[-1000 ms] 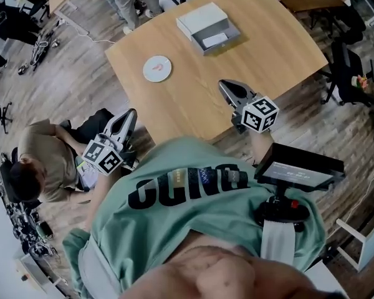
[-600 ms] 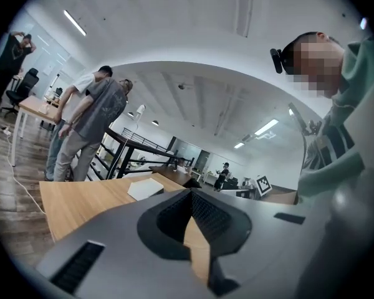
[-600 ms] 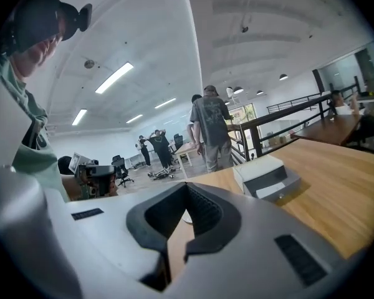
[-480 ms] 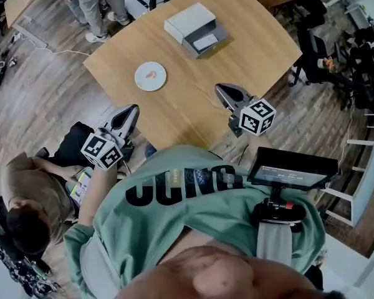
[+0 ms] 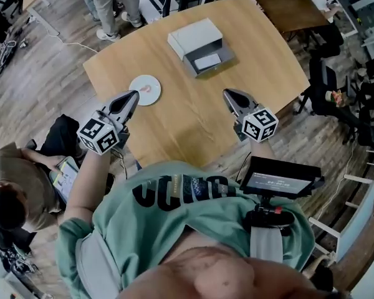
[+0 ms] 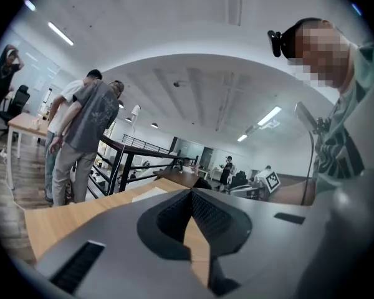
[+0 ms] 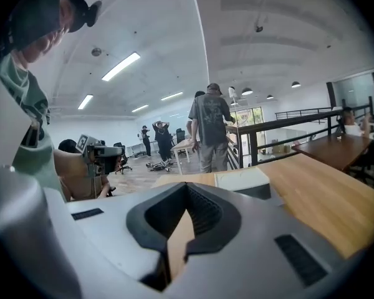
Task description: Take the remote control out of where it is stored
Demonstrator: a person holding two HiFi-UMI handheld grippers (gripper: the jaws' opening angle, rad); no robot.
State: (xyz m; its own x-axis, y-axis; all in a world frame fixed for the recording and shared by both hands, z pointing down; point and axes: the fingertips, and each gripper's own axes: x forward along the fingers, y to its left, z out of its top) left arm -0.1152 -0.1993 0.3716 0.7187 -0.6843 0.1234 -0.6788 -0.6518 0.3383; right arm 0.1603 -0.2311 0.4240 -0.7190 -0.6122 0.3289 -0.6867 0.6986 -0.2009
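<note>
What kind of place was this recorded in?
Probably an open-plan office or lab: it has large wooden tables, office chairs on a wood floor, and strip lights on the ceiling, with several people about.

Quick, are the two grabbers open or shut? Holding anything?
Left gripper: closed, holding nothing.
Right gripper: closed, holding nothing.

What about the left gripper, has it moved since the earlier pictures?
Yes. The left gripper has come forward over the table edge, toward the white round disc; its tip is now beside the disc.
</note>
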